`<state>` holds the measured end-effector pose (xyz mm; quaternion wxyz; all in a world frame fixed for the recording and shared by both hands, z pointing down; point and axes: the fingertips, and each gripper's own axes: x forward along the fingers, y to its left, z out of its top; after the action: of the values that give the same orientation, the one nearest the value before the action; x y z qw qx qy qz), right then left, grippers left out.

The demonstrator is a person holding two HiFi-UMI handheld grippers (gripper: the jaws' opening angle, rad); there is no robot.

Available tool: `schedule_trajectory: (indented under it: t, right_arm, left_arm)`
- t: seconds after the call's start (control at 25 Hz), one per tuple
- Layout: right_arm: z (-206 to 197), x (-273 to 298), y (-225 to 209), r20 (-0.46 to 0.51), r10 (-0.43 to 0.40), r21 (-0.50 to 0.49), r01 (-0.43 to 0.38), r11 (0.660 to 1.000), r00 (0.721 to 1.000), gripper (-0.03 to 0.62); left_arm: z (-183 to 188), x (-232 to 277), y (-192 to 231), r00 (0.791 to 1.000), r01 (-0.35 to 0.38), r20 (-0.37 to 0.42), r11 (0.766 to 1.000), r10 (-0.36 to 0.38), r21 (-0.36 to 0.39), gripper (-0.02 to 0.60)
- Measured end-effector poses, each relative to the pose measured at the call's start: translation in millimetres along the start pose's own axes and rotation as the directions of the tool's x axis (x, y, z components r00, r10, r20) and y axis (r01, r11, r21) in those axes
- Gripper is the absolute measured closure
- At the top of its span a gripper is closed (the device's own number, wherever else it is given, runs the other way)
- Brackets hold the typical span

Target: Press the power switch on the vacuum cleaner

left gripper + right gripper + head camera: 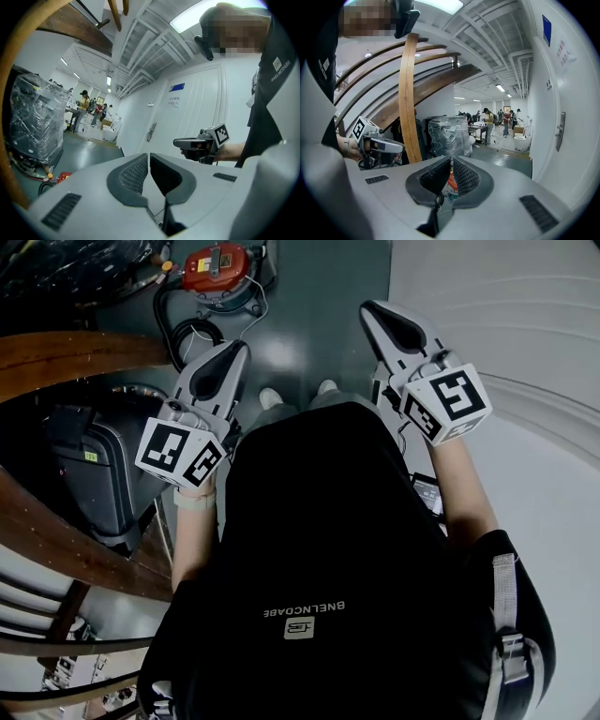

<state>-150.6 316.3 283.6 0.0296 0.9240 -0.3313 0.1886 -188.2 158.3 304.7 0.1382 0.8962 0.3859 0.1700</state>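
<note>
The vacuum cleaner (217,268), a red-topped canister with a black hose coiled beside it, stands on the dark floor at the top of the head view. My left gripper (240,349) is held up in the air nearer to me, shut with nothing in it. My right gripper (368,311) hovers to the right at a similar height, also shut and empty. In the right gripper view a sliver of the red vacuum (450,181) shows past the closed jaws. The power switch cannot be made out.
Curved wooden rails (66,352) sweep along the left. A dark grey machine (98,474) sits under them. A plastic-wrapped pallet (449,133) stands further back. A white door (197,108) is on the right, and people work at tables in the distance (487,123).
</note>
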Motion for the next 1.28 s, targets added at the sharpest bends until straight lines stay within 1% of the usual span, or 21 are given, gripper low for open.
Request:
schedule_trajectory:
  t: [0.24,0.44,0.56,0.72,0.88,1.0,1.28]
  right_arm:
    - [14.2,37.3,18.5,-0.01,0.024,-0.019,-0.024,1.0,1.0,0.559]
    - [23.5,75.1,12.8,-0.009,0.074,-0.026,-0.074,0.997,0.997,0.559]
    - [27.8,104.5,2.5,-0.016,0.126,-0.032,-0.126,0.991,0.992,0.559]
    - [33.9,149.3,-30.9,-0.031,0.187,-0.026,-0.188,0.982,0.982,0.559]
    - [47.9,197.4,-71.2,-0.049,0.257,-0.03,-0.259,0.966,0.965,0.559]
    - [58.6,230.5,-96.2,-0.061,0.317,-0.037,-0.32,0.947,0.946,0.559]
    - [76.3,299.0,-123.1,-0.11,0.464,-0.044,-0.471,0.881,0.879,0.559]
  left_arm:
    - [5.8,-23.3,34.8,1.0,-0.028,0.003,1.0,0.028,-0.005,0.566]
    - [13.0,-16.3,61.4,0.997,-0.071,0.012,0.997,0.071,-0.017,0.566]
    - [19.0,-4.5,82.6,0.993,-0.116,0.015,0.993,0.117,-0.027,0.566]
    - [32.4,23.0,115.2,0.981,-0.19,0.024,0.981,0.191,-0.043,0.566]
    - [52.5,53.3,147.9,0.96,-0.277,0.031,0.959,0.279,-0.062,0.566]
    - [63.4,74.7,167.0,0.938,-0.339,0.041,0.937,0.343,-0.088,0.566]
    - [80.2,102.5,193.9,0.868,-0.482,0.05,0.862,0.495,-0.158,0.566]
